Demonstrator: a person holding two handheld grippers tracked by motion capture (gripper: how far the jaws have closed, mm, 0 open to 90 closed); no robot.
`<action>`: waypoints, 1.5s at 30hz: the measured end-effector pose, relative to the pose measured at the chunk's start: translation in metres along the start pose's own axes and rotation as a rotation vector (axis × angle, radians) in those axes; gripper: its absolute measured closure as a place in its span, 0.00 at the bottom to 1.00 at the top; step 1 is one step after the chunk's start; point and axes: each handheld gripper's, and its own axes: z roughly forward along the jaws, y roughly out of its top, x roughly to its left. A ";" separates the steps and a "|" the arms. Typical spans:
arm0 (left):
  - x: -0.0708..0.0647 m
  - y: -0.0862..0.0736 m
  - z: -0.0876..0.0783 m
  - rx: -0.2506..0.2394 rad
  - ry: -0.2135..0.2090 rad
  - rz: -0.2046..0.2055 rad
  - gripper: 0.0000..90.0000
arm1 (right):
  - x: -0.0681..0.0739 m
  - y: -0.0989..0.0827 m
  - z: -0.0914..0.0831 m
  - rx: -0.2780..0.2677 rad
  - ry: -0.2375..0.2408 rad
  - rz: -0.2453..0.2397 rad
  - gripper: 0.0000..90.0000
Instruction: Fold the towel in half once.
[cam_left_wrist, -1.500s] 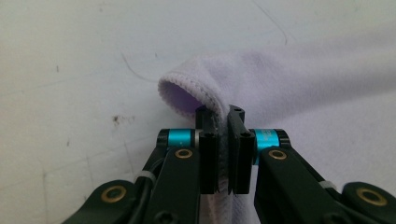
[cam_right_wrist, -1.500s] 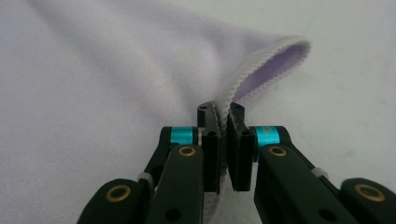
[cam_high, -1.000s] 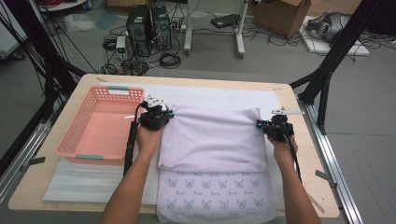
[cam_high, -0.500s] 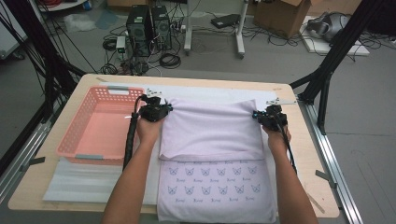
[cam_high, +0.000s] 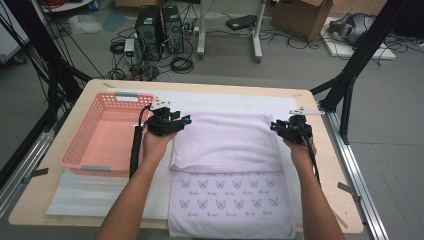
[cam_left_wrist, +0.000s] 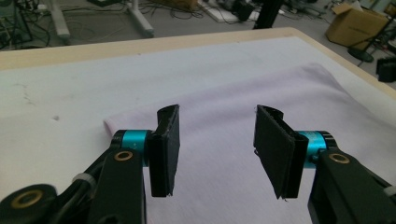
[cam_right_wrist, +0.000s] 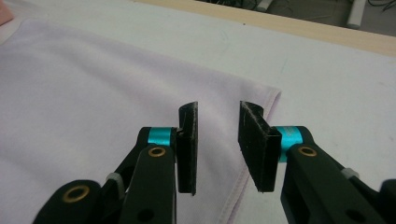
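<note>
Both grippers are hovering at the fold's far corners, left gripper (cam_high: 186, 119) and right gripper (cam_high: 273, 126), fingers apart and holding nothing. The lilac cloth (cam_high: 227, 142) is lying folded on the desk (cam_high: 320, 200); another fold or smoothing looks next.

In the high view the cloth (cam_high: 227, 145) runs off the picture's edge at 6 o'clock, so its near hem is cut away, and its printed motifs are too small to make out. The person's forearms are cropped there too. The hands hide the gripper bodies; jaw spacing cannot be judged from above.
</note>
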 end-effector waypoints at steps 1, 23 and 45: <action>-0.003 -0.003 -0.002 0.000 -0.007 0.007 0.56 | 0.002 -0.002 -0.003 0.001 0.006 -0.004 0.74; -0.037 -0.071 -0.057 0.047 -0.091 0.085 0.51 | 0.037 -0.054 -0.061 0.077 0.123 -0.056 0.62; -0.039 -0.108 -0.069 0.166 -0.139 0.083 0.98 | 0.045 -0.093 -0.070 0.114 0.074 -0.090 0.93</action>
